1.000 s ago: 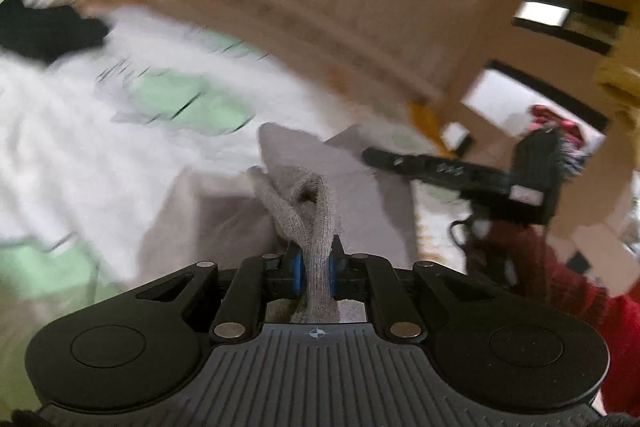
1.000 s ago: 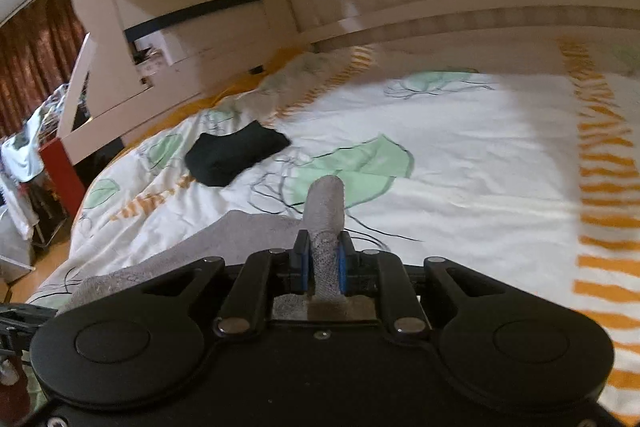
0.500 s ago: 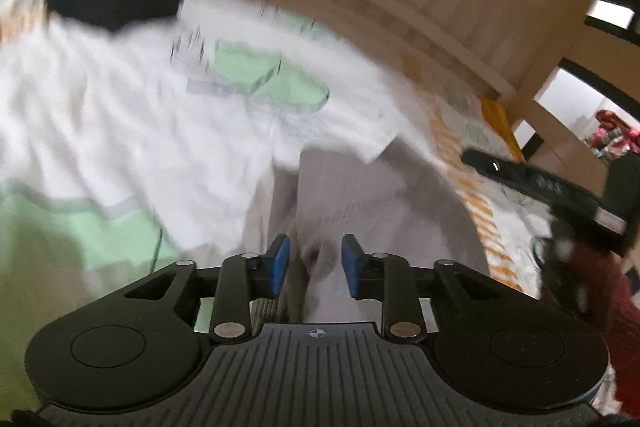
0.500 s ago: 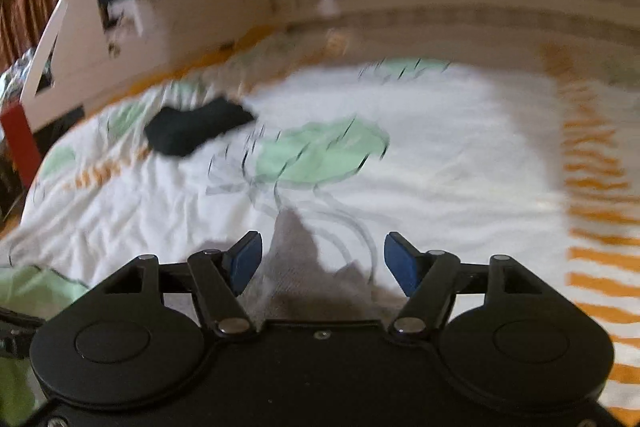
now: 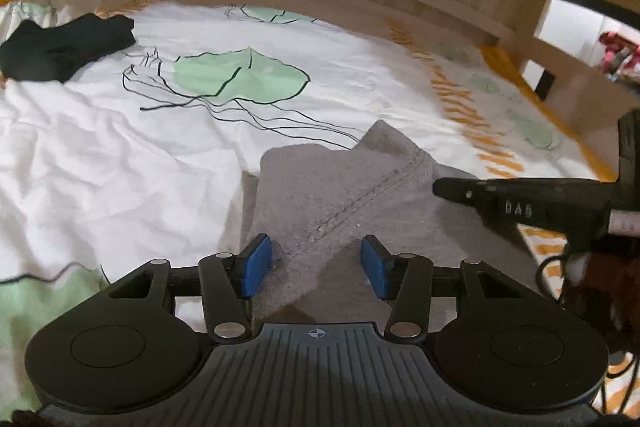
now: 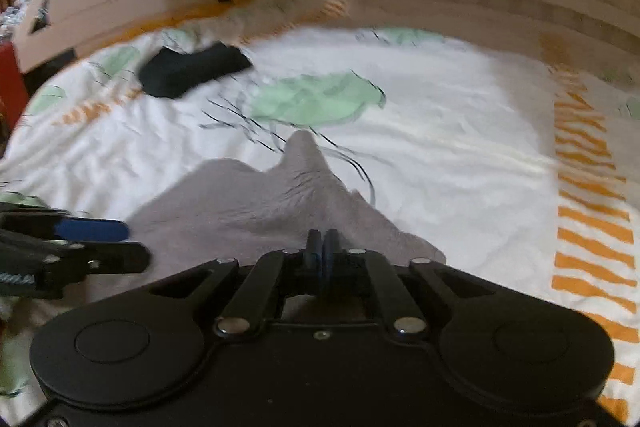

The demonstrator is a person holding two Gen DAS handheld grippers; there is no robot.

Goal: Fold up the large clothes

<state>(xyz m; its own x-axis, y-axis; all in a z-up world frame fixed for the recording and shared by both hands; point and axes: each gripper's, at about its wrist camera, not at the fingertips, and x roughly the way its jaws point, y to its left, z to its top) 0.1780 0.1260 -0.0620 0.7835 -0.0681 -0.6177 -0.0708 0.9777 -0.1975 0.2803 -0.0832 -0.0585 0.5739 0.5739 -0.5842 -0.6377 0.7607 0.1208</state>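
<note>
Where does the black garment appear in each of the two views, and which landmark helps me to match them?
Left wrist: the black garment lies at the far left, on the duvet.
Right wrist: the black garment lies upper left of centre, on the same duvet.
Shared landmark: the green leaf print, just right of the garment in both views.

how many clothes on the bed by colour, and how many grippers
grey garment: 1
black garment: 1
grippers: 2, the left gripper open over the grey cloth, and the right gripper with its fingers together
total: 4, all on or above the white leaf-print duvet
</note>
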